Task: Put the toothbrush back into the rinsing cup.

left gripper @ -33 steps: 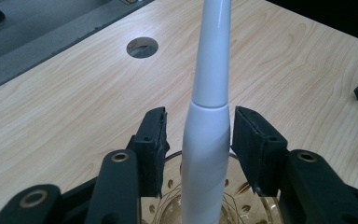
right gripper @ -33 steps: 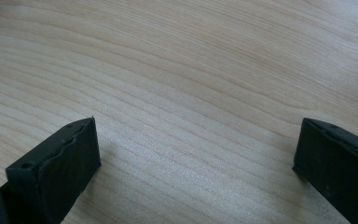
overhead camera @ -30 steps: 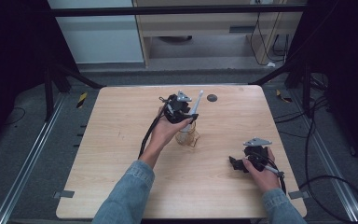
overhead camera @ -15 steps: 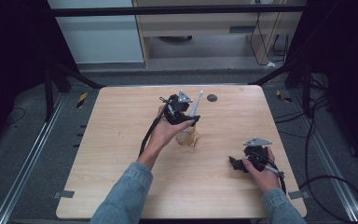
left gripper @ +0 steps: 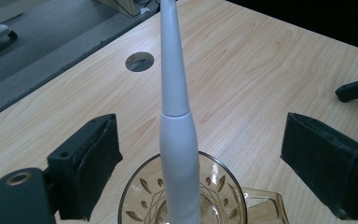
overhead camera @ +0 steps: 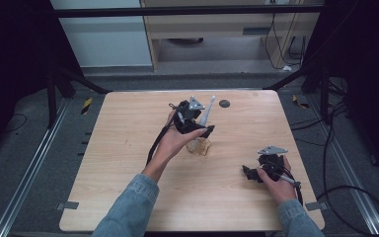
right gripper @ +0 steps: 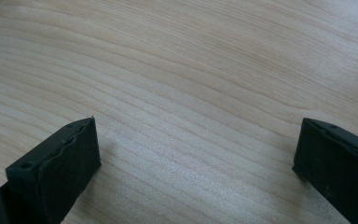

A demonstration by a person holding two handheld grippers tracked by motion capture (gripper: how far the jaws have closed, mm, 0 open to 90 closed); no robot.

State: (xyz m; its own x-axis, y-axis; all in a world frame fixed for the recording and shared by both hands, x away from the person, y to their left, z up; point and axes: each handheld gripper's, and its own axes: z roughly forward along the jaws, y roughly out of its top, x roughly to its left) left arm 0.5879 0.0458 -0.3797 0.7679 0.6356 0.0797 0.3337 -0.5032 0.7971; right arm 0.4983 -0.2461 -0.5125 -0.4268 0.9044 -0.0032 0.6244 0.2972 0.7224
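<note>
One white electric toothbrush (left gripper: 177, 135) stands upright in our amber glass cup (left gripper: 223, 196), slim at its neck and thicker at its handle. We see them near the middle of the counter (overhead camera: 128, 197), a little toward the far edge. Our left tool (left gripper: 196, 163) has just been opening; its pads stand apart on both sides of the toothbrush, not touching it. The left gripper view shows the leaf pattern of the cup, too small in the high view. Our right tool (right gripper: 196, 163) is open over bare wood near the right near corner.
</note>
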